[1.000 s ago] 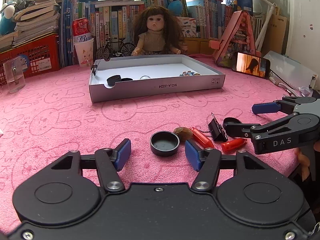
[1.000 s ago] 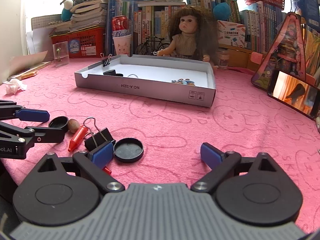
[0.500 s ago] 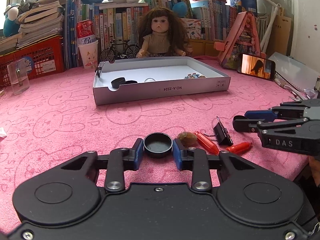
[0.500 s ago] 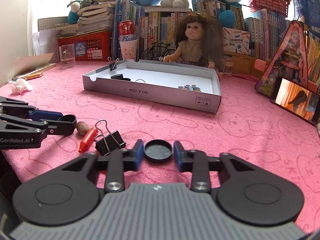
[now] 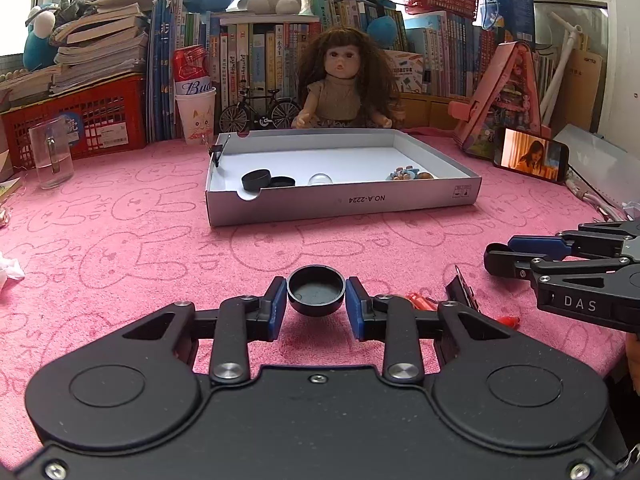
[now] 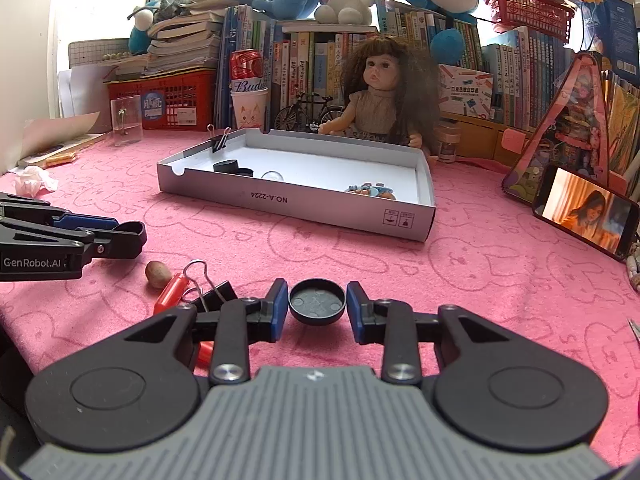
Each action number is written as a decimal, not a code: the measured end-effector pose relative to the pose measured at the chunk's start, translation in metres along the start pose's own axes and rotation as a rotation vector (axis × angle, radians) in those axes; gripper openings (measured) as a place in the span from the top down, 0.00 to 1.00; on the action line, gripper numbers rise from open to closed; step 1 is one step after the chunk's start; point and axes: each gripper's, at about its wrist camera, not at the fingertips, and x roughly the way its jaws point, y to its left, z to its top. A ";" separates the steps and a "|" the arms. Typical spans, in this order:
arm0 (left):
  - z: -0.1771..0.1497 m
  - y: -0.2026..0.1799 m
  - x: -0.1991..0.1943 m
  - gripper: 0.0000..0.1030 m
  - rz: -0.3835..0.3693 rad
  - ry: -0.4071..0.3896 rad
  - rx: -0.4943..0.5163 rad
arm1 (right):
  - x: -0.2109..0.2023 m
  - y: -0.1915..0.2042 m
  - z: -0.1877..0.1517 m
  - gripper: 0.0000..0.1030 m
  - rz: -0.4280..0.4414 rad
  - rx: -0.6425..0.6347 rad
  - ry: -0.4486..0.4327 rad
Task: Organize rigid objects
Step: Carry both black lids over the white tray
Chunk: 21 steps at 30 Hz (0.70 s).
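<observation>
Since a second ago both grippers have gone from spread fingers beside their targets to a pinch, and each has come up off the pink cloth (image 5: 140,248): the left gripper (image 5: 316,303) now squeezes a small black cap (image 5: 316,295) between its blue pads (image 5: 279,305), and the right gripper (image 6: 317,307) holds a second, shallower black cap (image 6: 317,306) the same way, pads touching its rim on either side. Both caps appear to hang just clear of the cloth, so the pick-up looks done for this pair and the carry to the white cardboard tray (image 5: 420,199) would be the step in hand; that tray, well ahead of both grippers, already holds two black caps (image 5: 267,180), a clear dome and some small blue pieces. Being round and squat, neither held cap has a long axis in plan; each sits with its short axis near upright and its hollow side facing up, tipped slightly toward the camera. Left on the cloth near the right gripper are a brown nut (image 6: 155,274), a red crayon (image 6: 171,294) lying with its tip toward the front edge, and a black binder clip (image 6: 214,295) with wire handles raised
</observation>
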 end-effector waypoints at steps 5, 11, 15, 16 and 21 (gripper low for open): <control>0.006 0.000 0.003 0.71 0.008 -0.007 -0.013 | 0.004 -0.005 0.004 0.64 -0.017 0.036 0.005; 0.018 0.000 0.008 0.71 0.011 -0.024 -0.021 | 0.008 -0.009 0.011 0.64 -0.028 0.065 -0.001; 0.028 0.000 0.012 0.71 0.011 -0.041 -0.019 | 0.012 -0.013 0.018 0.64 -0.034 0.080 -0.009; 0.031 -0.001 0.013 0.71 0.012 -0.043 -0.019 | 0.013 -0.013 0.020 0.64 -0.035 0.084 -0.012; 0.043 0.000 0.023 0.71 0.011 -0.051 -0.022 | 0.021 -0.018 0.032 0.64 -0.034 0.116 -0.023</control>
